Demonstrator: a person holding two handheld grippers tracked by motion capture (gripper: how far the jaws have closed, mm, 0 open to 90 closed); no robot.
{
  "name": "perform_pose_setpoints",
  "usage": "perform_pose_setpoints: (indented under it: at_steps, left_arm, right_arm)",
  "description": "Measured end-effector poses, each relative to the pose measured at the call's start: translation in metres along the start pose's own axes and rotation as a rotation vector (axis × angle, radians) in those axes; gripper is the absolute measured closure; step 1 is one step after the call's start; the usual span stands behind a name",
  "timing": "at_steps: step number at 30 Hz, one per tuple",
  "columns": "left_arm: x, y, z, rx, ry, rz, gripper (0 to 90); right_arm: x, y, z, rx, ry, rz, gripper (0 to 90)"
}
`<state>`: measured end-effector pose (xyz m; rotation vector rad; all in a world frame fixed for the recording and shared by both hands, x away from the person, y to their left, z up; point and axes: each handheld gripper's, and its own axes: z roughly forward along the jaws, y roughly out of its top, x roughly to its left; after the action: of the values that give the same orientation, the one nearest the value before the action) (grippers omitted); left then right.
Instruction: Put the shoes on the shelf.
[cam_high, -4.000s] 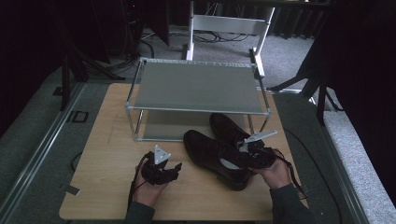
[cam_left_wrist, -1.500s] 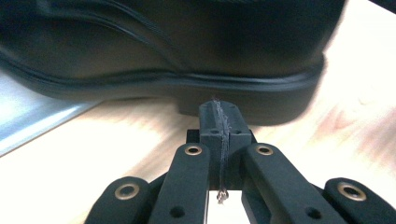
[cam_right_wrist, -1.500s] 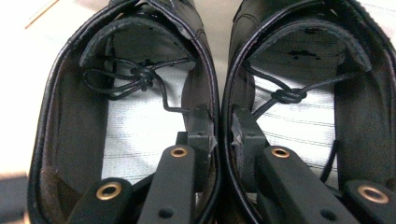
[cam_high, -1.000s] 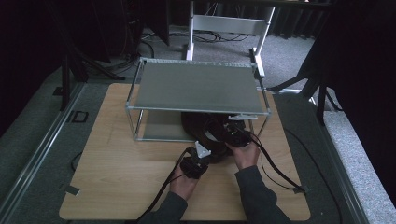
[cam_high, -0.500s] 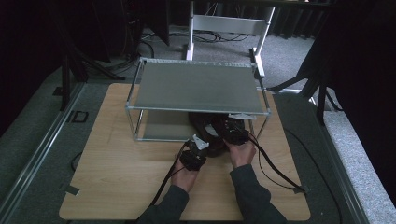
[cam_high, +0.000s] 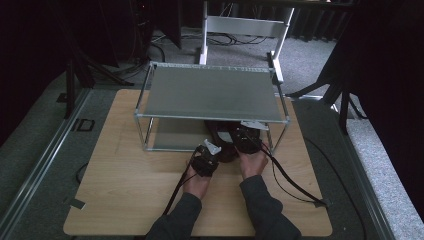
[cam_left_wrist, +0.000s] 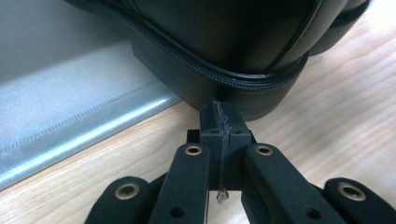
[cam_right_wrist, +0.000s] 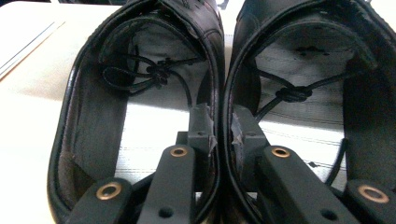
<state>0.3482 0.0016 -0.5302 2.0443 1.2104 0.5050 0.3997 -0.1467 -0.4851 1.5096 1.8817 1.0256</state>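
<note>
Two black leather lace-up shoes lie side by side, toes under the metal rack and heels toward me. My right gripper is shut on the touching inner walls of the left shoe and the right shoe, one jaw inside each; it shows by the heels in the high view. My left gripper is shut with nothing between its jaws, its tip against the heel of a shoe. It sits just left of the right hand.
The rack's top shelf hides the shoes' front halves, and its lower plate lies on the wooden table. Its front posts stand on either side of the shoes. Cables trail back from both grippers.
Both hands have moved forward toward the rack, and the shoes have slid further under it. Four seconds ago the shoes lay in front of the rack and the left gripper was apart at the left.
</note>
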Motion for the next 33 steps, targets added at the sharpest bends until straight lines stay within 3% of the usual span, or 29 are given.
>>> perform_pose_setpoints:
  at_steps: [9, 23, 28, 31, 33]
  left_arm:
    - [0.003, -0.001, 0.011, -0.005, 0.049, 0.008, 90.0]
    - [0.009, 0.004, 0.020, -0.013, 0.085, 0.010, 90.0]
    - [0.012, 0.004, 0.027, -0.001, 0.097, 0.005, 90.0]
    - [0.014, 0.006, 0.028, -0.004, 0.091, 0.001, 89.7]
    - [0.015, 0.007, 0.028, -0.001, 0.094, 0.003, 89.1]
  right_arm:
    - [0.005, -0.006, 0.010, -0.036, -0.028, 0.008, 80.2]
    - [0.008, -0.007, 0.018, -0.103, -0.064, 0.023, 78.9]
    - [0.007, -0.008, 0.020, -0.133, -0.051, -0.004, 65.9]
    - [0.005, -0.010, 0.023, -0.196, -0.058, -0.029, 59.5]
    - [0.005, -0.010, 0.026, -0.235, -0.086, -0.044, 55.6]
